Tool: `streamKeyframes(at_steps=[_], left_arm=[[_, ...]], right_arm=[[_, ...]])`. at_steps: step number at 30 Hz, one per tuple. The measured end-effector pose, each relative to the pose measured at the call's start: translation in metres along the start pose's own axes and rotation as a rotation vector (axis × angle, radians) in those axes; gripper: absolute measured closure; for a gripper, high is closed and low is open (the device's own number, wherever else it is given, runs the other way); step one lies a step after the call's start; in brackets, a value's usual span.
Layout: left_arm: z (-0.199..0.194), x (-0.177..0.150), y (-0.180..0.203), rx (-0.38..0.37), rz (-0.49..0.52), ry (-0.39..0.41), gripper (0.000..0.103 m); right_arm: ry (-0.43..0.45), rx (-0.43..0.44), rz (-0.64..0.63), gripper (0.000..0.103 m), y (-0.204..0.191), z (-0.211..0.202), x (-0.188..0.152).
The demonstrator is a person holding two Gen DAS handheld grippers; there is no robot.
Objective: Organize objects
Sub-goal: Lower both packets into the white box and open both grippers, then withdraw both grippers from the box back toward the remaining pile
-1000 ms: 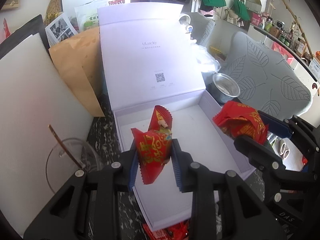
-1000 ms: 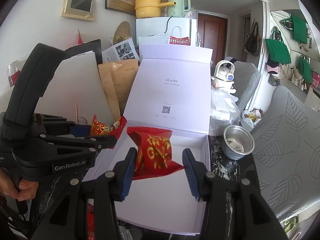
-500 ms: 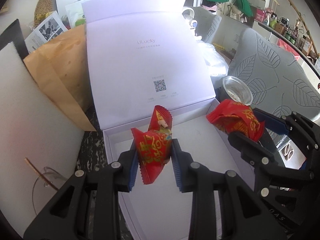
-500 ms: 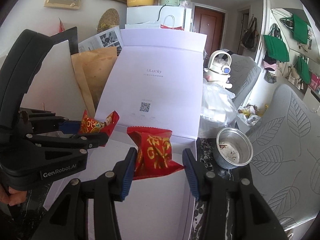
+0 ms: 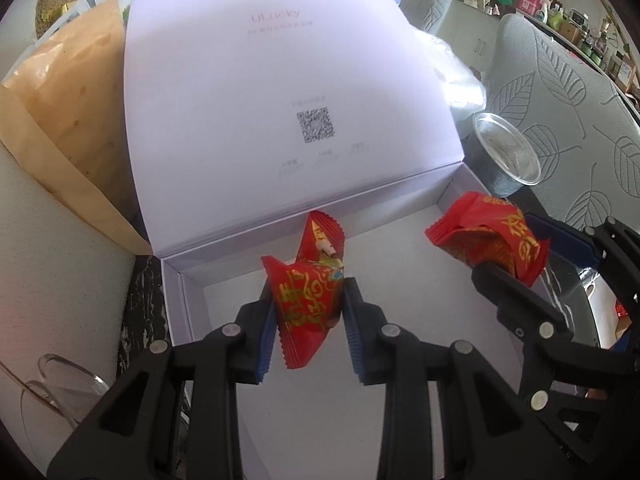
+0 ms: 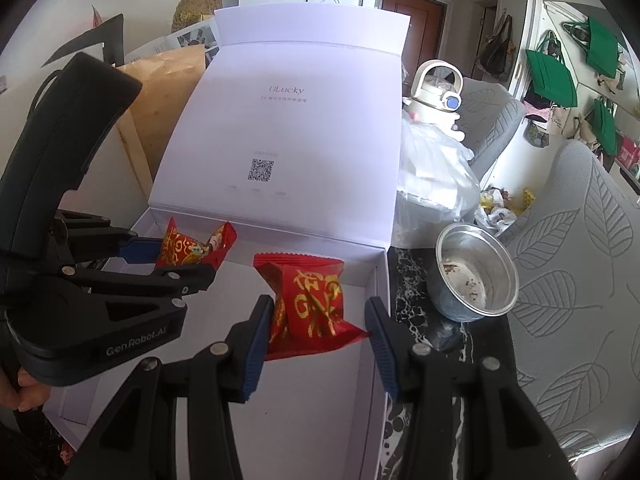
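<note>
Our left gripper's (image 5: 309, 312) fingers (image 5: 267, 330) pinch one red candy packet (image 5: 306, 296); our right gripper's (image 6: 318, 330) fingers (image 6: 256, 340) clamp another red packet (image 6: 312, 300). Both hang above the open white gift box (image 6: 376, 380). Beyond, its lid (image 5: 280, 100) stands upright, a steel bowl (image 6: 474, 284) beside it on the desk (image 6: 412, 280).

White box (image 6: 376, 360) floor lies bare; upright lid (image 6: 296, 128) blocks behind.

Left tool (image 5: 308, 312) and right tool (image 6: 318, 330) both angle downward, each clamped.
</note>
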State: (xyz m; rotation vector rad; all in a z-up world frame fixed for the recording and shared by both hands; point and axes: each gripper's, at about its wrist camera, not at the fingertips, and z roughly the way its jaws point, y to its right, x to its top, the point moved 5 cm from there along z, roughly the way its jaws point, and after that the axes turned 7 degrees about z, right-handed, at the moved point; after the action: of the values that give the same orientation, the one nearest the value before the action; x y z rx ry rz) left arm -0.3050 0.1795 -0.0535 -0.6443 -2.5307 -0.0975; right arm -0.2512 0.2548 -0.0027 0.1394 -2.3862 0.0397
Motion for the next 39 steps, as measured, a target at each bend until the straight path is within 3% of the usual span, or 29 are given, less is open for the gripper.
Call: streamKeyframes(at_steps=[4,6,11,39], left_arm=[[0.001,-0.001,0.001,-0.016,-0.001,-0.006,0.071],[-0.002,0.000,0.002,-0.004,0.006,-0.002,0.070],[-0.017,0.003,0.001,0.041,0.007,0.033,0.046],[-0.138,-0.009,0.001,0.101,-0.019,0.171,0.045]], right_arm=[[-0.002,0.008,-0.004,0.054,0.000,0.003,0.001],[0.002,-0.004,-0.006,0.049,-0.001,0.002,0.002],[0.021,-0.014,0.013,0.043,0.003,-0.006,0.006],[0.142,-0.067,0.030,0.043,-0.003,-0.127,0.010]])
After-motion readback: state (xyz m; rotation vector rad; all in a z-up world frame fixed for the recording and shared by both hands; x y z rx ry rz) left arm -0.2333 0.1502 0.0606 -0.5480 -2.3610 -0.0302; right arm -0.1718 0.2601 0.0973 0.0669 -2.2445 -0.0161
